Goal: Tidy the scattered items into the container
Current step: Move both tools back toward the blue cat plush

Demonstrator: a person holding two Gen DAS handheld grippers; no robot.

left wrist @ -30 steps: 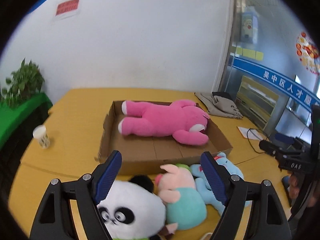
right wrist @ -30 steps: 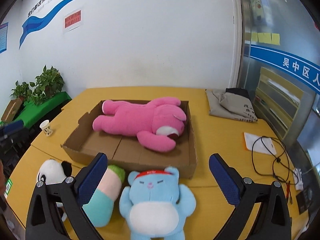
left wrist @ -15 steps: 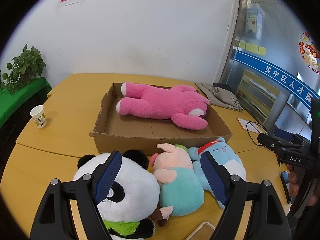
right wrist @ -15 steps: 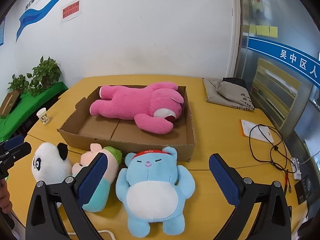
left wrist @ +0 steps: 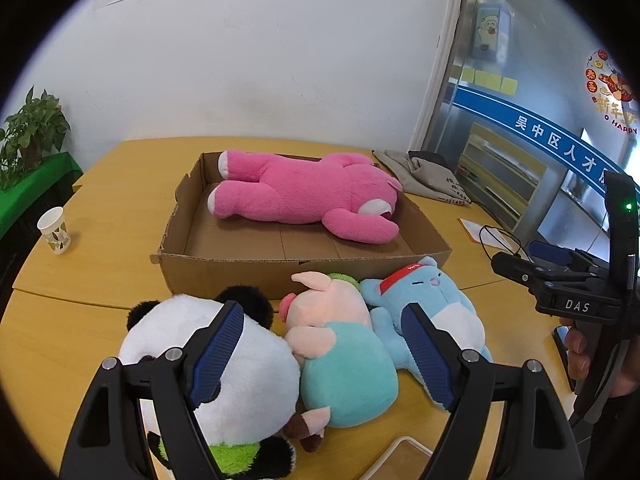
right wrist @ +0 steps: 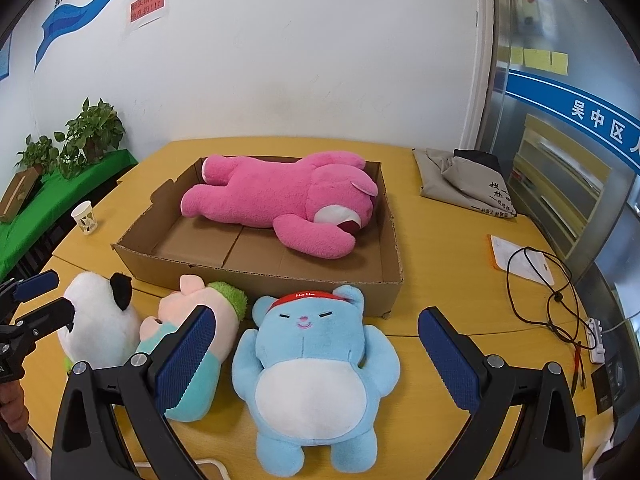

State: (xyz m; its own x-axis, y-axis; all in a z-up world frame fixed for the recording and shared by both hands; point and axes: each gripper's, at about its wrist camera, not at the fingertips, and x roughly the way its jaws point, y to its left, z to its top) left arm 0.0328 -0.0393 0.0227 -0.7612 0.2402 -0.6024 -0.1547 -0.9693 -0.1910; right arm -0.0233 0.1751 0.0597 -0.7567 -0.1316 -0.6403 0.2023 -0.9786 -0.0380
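Note:
A shallow cardboard box [left wrist: 224,270] [right wrist: 256,284] sits mid-table with a pink plush bear [left wrist: 304,200] [right wrist: 280,200] lying inside. In front of it lie a panda plush [left wrist: 224,364] [right wrist: 100,316], a pink pig plush in teal [left wrist: 340,352] [right wrist: 192,328] and a light blue bear plush [left wrist: 428,312] [right wrist: 312,360]. My left gripper [left wrist: 320,352] is open above the panda and pig. My right gripper [right wrist: 316,360] is open above the blue bear. Neither holds anything.
A paper cup [left wrist: 54,230] [right wrist: 85,218] stands at the table's left. A folded grey bag [right wrist: 464,180] lies at the back right. Papers and a black cable [right wrist: 540,284] lie on the right. Potted plants [right wrist: 80,136] stand on a green shelf at left.
Both grippers have pulled back and risen, so the three plush toys in front of the box show more fully. Both stayed open. The toys and box have not moved.

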